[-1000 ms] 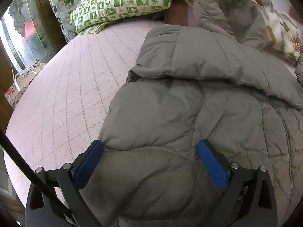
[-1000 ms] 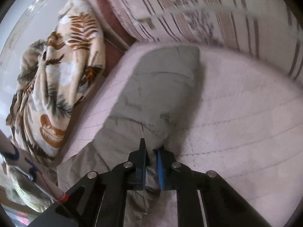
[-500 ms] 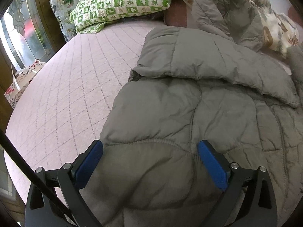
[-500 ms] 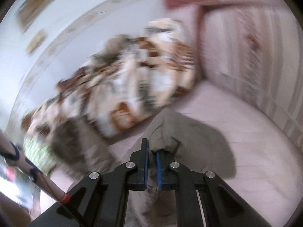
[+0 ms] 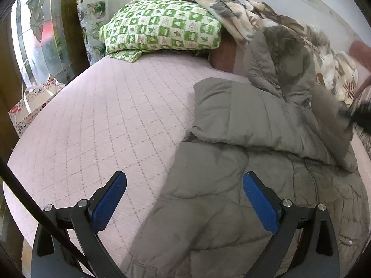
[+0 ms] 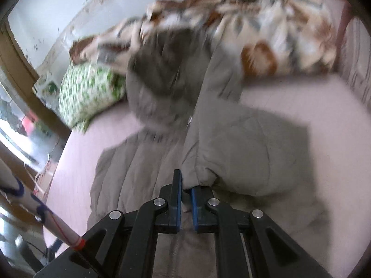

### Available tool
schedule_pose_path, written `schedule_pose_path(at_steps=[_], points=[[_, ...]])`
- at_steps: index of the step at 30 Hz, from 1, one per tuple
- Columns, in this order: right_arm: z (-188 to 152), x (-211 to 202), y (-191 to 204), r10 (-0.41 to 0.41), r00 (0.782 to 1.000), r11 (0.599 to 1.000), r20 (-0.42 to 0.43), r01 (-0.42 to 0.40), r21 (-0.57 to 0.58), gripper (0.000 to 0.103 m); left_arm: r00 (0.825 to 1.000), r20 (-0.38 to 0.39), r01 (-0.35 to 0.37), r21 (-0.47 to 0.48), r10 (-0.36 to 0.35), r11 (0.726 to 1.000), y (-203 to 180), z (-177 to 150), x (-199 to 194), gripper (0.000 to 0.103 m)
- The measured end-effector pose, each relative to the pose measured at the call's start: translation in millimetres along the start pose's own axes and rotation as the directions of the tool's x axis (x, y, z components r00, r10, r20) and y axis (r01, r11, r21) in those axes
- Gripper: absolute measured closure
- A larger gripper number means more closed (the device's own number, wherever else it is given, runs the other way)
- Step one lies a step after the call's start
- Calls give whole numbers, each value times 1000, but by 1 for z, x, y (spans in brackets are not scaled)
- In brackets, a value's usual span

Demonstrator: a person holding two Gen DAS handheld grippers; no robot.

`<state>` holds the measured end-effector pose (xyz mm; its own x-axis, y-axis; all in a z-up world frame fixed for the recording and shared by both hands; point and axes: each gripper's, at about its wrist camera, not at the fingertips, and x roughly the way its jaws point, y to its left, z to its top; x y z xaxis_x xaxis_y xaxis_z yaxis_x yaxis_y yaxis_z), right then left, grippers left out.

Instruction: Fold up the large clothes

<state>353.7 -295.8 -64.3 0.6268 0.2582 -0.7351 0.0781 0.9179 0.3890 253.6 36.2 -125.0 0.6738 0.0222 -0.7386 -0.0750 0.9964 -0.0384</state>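
A large grey-olive padded coat lies spread on the pink quilted bed, one sleeve folded across its chest and its hood up by the pillows. My left gripper hovers open above the coat's near edge, nothing between its blue pads. My right gripper is shut on the cuff of the other sleeve, which hangs lifted over the coat's body. In the left wrist view that raised sleeve and the right gripper show at the right edge.
A green checked pillow and a leaf-print blanket are heaped at the head of the bed. A paper bag stands on the floor by the window at the left. The bed's pink surface stretches left of the coat.
My right gripper has swung the pinched sleeve from the bed's far side across over the coat. The left gripper has lifted back a little, showing more bed.
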Motion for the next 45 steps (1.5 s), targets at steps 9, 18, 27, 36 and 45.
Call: schedule_pose_path(at_steps=[9, 18, 27, 36, 45], points=[[-59, 41, 41, -67, 985, 987, -159, 42, -156, 60, 1000, 0, 17, -47, -17, 999, 20, 9, -2, 2], [-56, -46, 31, -105, 992, 984, 72, 114, -137, 44, 1000, -1, 27, -49, -27, 998, 30, 11, -3, 2], [-22, 15, -57, -261, 965, 939, 17, 250, 234, 79, 1000, -9, 6, -107, -7, 994, 54, 25, 9, 2], [-21, 72, 51, 93, 995, 992, -46, -89, 88, 81, 994, 37, 109, -184, -104, 977, 80, 51, 22, 2], [-59, 108, 88, 62, 991, 998, -116, -65, -25, 81, 949, 33, 315, -181, -314, 932, 50, 65, 49, 2]])
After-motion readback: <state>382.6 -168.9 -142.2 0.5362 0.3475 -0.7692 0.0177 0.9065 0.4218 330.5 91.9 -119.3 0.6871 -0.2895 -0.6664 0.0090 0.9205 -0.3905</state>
